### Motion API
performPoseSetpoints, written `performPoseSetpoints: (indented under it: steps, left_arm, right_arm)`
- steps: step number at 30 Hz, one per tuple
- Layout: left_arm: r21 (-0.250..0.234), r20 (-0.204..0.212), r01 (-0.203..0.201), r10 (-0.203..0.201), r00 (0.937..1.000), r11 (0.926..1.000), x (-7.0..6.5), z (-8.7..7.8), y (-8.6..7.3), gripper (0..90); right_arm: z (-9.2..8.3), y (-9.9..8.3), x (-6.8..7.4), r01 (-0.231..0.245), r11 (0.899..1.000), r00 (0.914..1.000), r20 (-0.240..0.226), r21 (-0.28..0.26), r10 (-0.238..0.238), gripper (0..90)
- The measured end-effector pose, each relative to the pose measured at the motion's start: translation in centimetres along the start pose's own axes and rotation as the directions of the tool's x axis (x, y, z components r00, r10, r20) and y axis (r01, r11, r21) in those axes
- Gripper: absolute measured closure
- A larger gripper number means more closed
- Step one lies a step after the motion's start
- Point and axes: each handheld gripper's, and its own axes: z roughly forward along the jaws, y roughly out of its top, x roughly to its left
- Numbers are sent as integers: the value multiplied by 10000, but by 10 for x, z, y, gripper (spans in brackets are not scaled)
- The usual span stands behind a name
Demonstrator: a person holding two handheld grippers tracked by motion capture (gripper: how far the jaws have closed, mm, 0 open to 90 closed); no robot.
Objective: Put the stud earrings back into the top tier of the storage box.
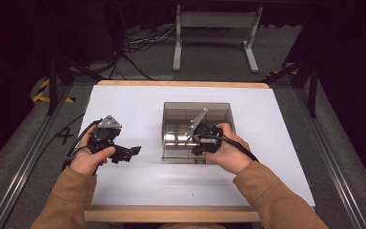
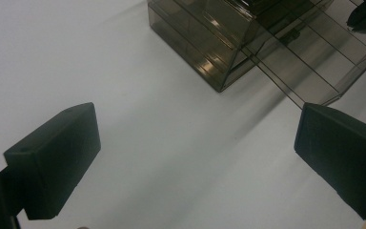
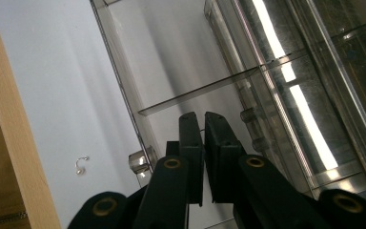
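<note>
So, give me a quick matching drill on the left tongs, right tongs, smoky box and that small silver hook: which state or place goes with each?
Things:
1. left tongs
2. right tongs
3. smoky box
4. small silver hook

States or places:
a. jaws almost together, over the box
b. lying on the white sheet, outside the box
c. jaws wide apart, over bare sheet
d. see-through, with compartments, mid-table

Pairs: 1-c, 2-a, 3-d, 4-b
</note>
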Motion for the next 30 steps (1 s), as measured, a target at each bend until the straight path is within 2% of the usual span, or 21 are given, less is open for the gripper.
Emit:
performPoseSetpoints:
  steps: [13, 22, 30]
  left_arm:
    - [6, -1, -42, 42, 10000, 10000, 0, 0, 0, 22]
    - [25, 2, -48, 48, 10000, 10000, 1, 0, 0, 22]
    - [13, 4, -20, 20, 10000, 10000, 0, 0, 0, 22]
  right_arm:
    - [0, -1, 0, -99, 10000, 9999, 40, 7, 99, 840]
    - [-9, -2, 0, 106, 9987, 9998, 191, -492, -97, 845]
    - [-24, -4, 8, 416, 9951, 9990, 211, -893, -398, 845]
